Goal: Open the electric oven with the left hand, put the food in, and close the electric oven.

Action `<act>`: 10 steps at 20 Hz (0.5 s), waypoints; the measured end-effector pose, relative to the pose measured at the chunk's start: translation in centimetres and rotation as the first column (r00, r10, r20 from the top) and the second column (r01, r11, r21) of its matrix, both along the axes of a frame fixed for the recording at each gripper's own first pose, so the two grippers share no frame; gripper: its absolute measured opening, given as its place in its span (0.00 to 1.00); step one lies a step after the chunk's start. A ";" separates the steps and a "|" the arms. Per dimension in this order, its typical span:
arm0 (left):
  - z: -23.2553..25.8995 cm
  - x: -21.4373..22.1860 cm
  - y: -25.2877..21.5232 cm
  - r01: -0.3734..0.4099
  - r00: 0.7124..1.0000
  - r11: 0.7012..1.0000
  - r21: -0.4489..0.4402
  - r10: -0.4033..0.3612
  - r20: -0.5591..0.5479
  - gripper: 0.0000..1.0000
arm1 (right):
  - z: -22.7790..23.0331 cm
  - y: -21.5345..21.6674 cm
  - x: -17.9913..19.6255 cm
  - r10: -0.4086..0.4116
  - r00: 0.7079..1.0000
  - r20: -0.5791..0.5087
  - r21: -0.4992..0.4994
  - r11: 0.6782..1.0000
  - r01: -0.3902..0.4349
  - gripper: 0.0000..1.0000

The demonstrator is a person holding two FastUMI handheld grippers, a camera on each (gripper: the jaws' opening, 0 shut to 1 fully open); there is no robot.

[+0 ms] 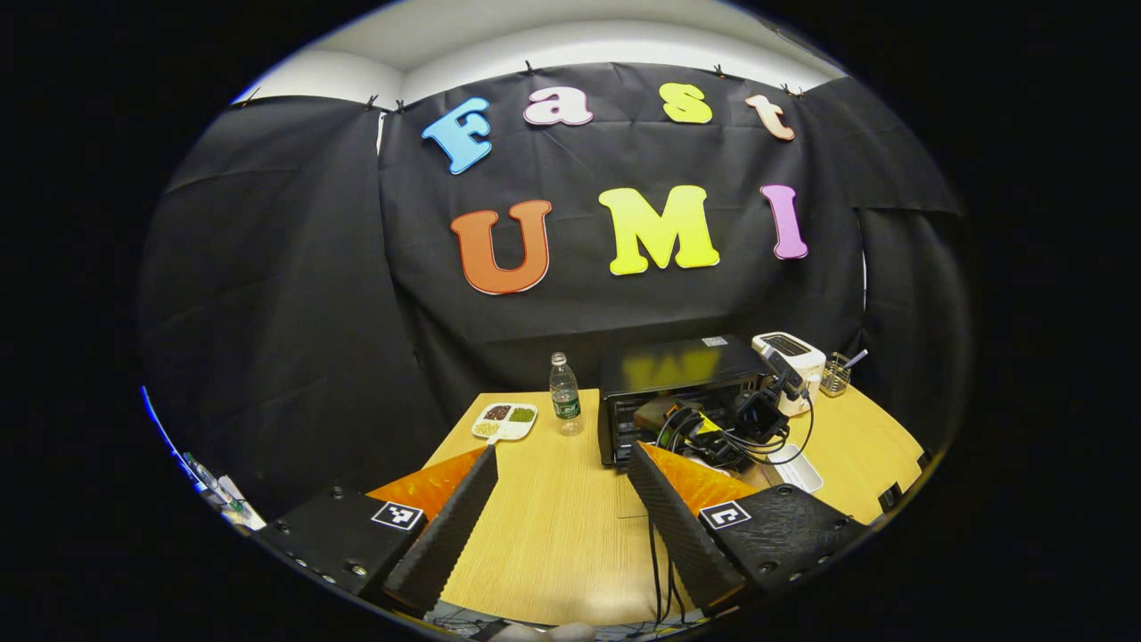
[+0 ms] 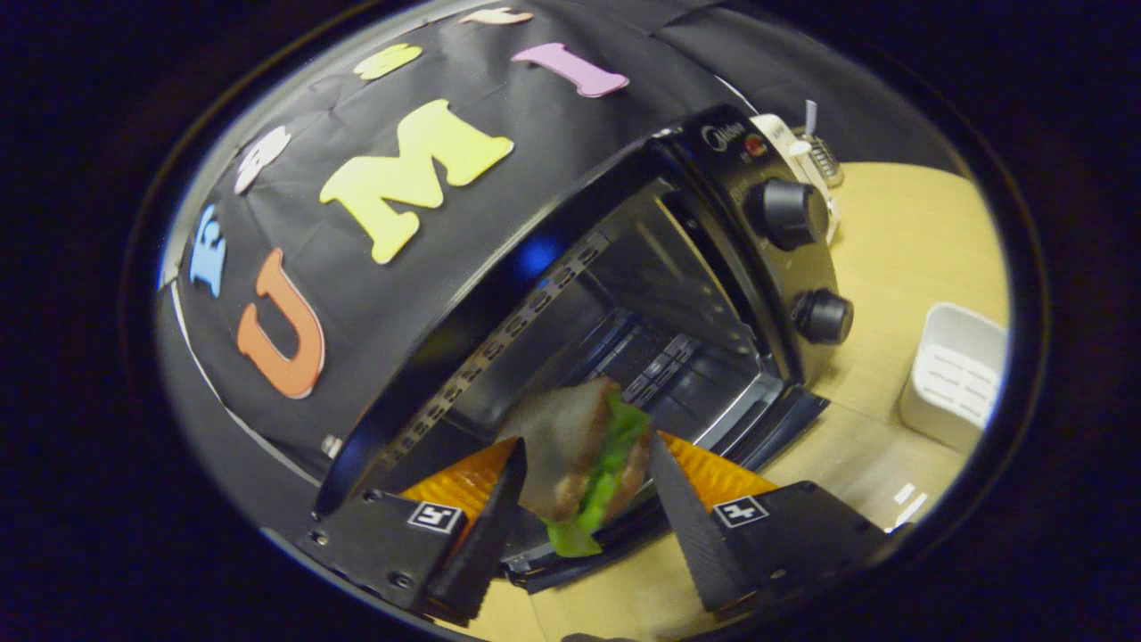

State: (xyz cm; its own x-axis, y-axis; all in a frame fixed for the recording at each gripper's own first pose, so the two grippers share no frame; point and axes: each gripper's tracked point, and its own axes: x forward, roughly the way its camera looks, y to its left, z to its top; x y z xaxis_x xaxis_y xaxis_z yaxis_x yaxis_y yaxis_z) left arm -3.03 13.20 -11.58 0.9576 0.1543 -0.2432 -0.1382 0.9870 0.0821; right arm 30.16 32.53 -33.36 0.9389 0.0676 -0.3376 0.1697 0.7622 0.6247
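The electric oven (image 2: 624,294) is already open: in the right gripper view its door is down and the dark inside with the rack is visible, with two knobs (image 2: 784,214) at about 2 o'clock of the opening. So the first step looks done.

The food, a sandwich (image 2: 584,459) with green lettuce, sits between the fingers of the right gripper (image 2: 588,499), just in front of the lowered door, at about 6 o'clock of the cavity. The fingers stand quite wide, and I cannot tell if both really press on the sandwich or if it is loose between them. In my judgement it is at the mouth of the oven and not yet lying on the rack.

The left gripper (image 1: 562,499) is held back over the wooden surface (image 1: 553,535), fingers released and grasping nothing; the oven is well apart from it, at about 1 o'clock.

What is left: to set the sandwich inside, take the right gripper out, and close the door.
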 end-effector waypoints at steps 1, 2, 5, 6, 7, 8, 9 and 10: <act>0.1 0.2 0.0 -0.001 1.000 1.000 -0.004 0.001 0.005 0.97 | 0.4 -0.8 0.0 -0.006 1.000 0.006 -0.051 0.999 0.007 0.94; 0.1 0.3 -0.2 -0.002 1.000 1.000 -0.011 0.002 0.008 0.97 | 0.8 -1.6 -0.4 -0.001 1.000 0.006 -0.102 0.995 0.001 0.87; 0.6 0.8 -0.5 -0.006 1.000 0.999 -0.031 0.007 0.030 0.97 | 2.4 -3.3 -2.2 0.047 0.999 0.021 -0.195 0.980 -0.042 1.00; 0.9 0.9 -0.7 -0.004 0.999 0.999 -0.039 0.005 0.037 0.97 | 3.1 -3.9 -3.4 0.074 0.997 0.017 -0.212 0.975 -0.068 1.00; 1.0 1.1 -0.9 -0.003 0.999 0.999 -0.044 0.005 0.044 0.96 | 4.2 -4.3 -4.7 0.110 0.994 0.028 -0.247 0.964 -0.100 1.00; 1.1 1.3 -1.0 -0.002 0.999 0.999 -0.046 0.004 0.053 0.97 | 5.1 -5.3 -6.2 0.141 0.990 0.026 -0.297 0.946 -0.127 1.00; 1.2 1.4 -1.2 0.002 0.998 0.999 -0.044 0.001 0.061 0.97 | 6.4 -6.7 -7.9 0.167 0.985 0.030 -0.352 0.924 -0.146 1.00; 1.3 1.6 -1.4 0.006 0.997 0.999 -0.041 -0.003 0.072 0.97 | 7.8 -8.1 -9.5 0.185 0.982 0.043 -0.400 0.904 -0.153 0.89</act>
